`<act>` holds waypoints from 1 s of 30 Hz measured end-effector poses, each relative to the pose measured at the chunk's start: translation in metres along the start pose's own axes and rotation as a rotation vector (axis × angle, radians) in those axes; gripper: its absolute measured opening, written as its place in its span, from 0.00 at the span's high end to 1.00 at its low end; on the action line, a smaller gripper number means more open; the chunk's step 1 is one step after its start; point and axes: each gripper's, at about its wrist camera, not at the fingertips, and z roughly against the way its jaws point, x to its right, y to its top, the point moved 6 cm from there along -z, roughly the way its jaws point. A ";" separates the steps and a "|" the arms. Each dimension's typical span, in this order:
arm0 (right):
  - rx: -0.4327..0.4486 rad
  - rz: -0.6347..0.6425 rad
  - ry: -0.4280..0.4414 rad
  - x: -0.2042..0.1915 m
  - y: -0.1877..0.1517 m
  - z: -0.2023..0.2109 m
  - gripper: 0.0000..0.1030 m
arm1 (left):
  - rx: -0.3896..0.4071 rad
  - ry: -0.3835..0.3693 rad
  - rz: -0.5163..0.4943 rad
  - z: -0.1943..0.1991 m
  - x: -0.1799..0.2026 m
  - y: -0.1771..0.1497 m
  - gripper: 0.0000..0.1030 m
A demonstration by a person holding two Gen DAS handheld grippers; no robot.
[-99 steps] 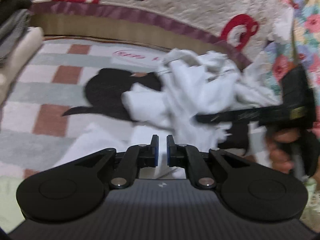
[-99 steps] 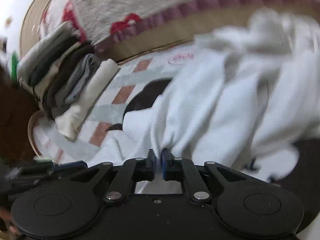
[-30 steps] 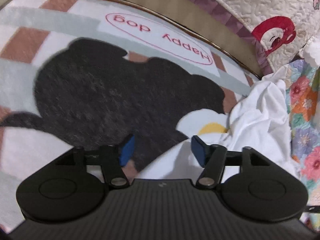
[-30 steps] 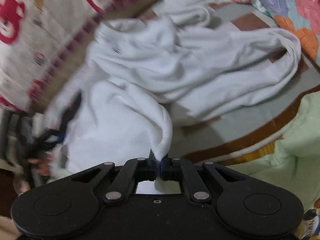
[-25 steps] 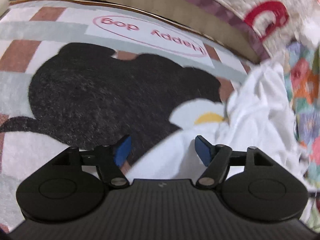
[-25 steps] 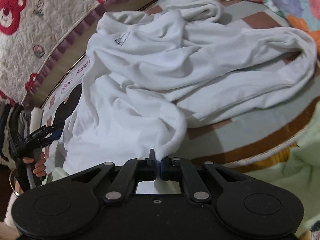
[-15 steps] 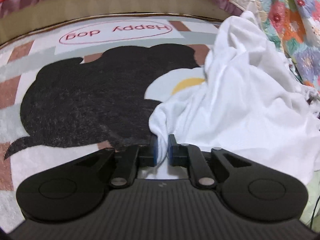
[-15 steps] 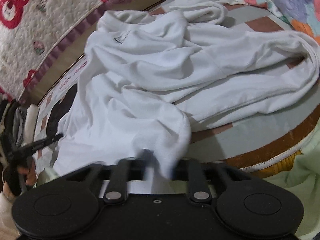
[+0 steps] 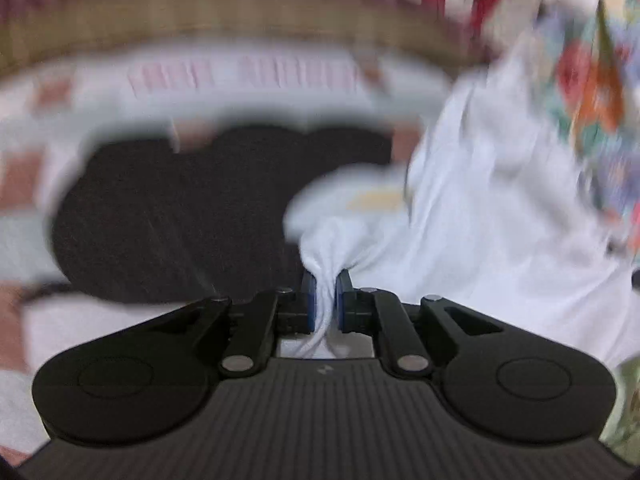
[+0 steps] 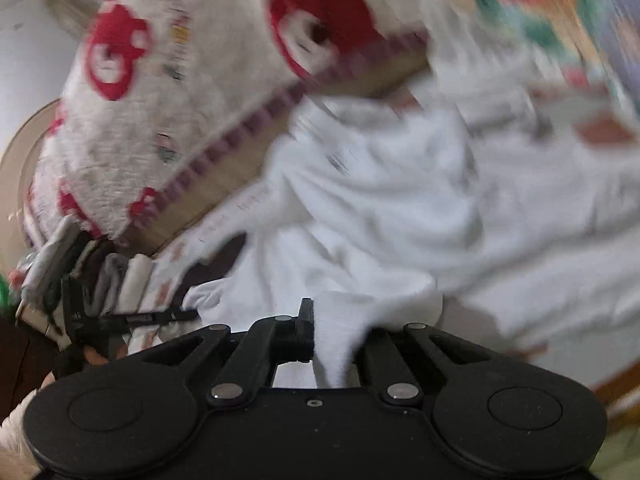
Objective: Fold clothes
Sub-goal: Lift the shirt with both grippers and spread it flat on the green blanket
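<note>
A white garment [image 9: 480, 208] lies crumpled on a patterned mat [image 9: 160, 216] with a black dog shape. My left gripper [image 9: 325, 292] is shut on a bunched edge of the garment, which runs between its blue pads. In the right wrist view the same garment [image 10: 400, 208] spreads across the mat. My right gripper [image 10: 336, 324] has its jaws apart, with a white fold lying between them and covering the right finger. The left gripper [image 10: 160, 316] also shows at the left of that view, held by a hand. Both views are blurred by motion.
A stack of folded clothes [image 10: 80, 276] stands at the mat's left edge. A quilt with red bears [image 10: 180, 92] rises behind the mat. A floral cover [image 9: 592, 80] lies to the right.
My left gripper closed on the garment's edge and now pulls it up into a bunch. My right gripper opened from its pinch on the fold. Both cameras are swinging.
</note>
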 end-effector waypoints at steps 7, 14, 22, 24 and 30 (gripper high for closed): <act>0.103 0.077 0.181 -0.065 0.045 0.069 0.95 | 0.478 -0.019 0.162 0.183 -0.013 0.055 0.92; -0.151 0.083 0.103 -0.059 0.020 0.003 0.95 | 0.374 0.078 0.174 0.175 -0.024 0.006 0.93; 0.250 0.296 0.003 -0.152 0.203 -0.045 0.96 | 0.653 0.235 0.016 0.206 -0.017 0.183 0.93; 0.514 0.389 0.060 -0.206 0.245 0.013 0.96 | 0.900 0.162 0.028 0.287 0.001 0.207 0.93; 0.746 0.492 0.111 -0.240 0.229 0.117 0.96 | 1.073 0.073 0.031 0.414 0.012 0.147 0.95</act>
